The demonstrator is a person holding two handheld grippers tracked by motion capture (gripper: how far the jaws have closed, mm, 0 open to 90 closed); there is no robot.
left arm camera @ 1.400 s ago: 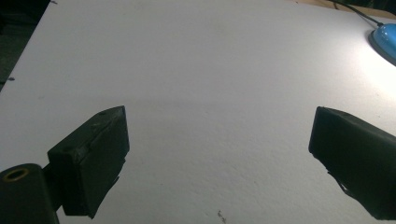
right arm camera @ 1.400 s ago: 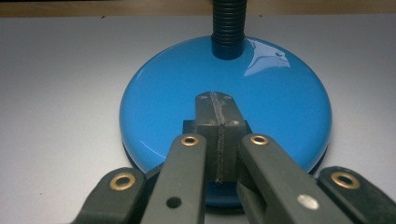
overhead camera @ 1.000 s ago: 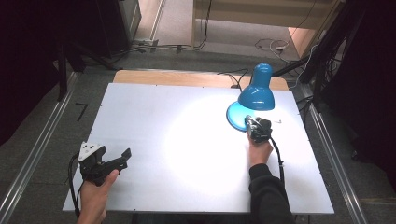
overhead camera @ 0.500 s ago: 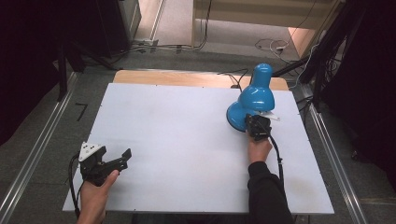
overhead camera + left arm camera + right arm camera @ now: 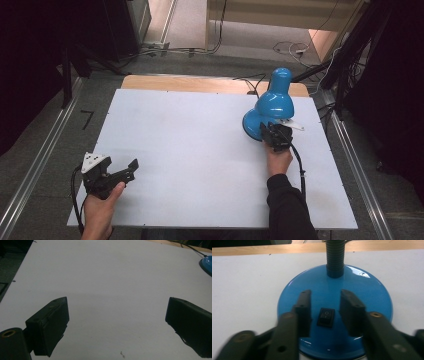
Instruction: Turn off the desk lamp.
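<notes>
1. High view, far left: the left claw rests in the person's left hand at the near-left corner of the bench, low over the white top.
2. Its jaws stand wide apart with nothing between them; the left gripper view looks out between them over bare white surface, with an edge of the lamp's blue base at the far right.
3. A black cable trails from that claw back past the wrist.
4. The middle of the bench lies between the two hands, which are well apart.
5. Right of centre stands the blue desk lamp, towards the far-right part of the bench, its shade tipped downward above its round base.
6. The right claw, held in the right hand, sits over the near edge of that base.
7. In the right gripper view the jaws have just been opening and now stand partly apart, one on either side of the small black rocker switch set into the blue base.
8. The pads do not press on the switch; a gap shows on both sides, so the right claw holds nothing.
9. Behind the switch the dark ribbed neck rises from the base.
10. Far right, the lamp's lead runs off the back of the bench.
</notes>
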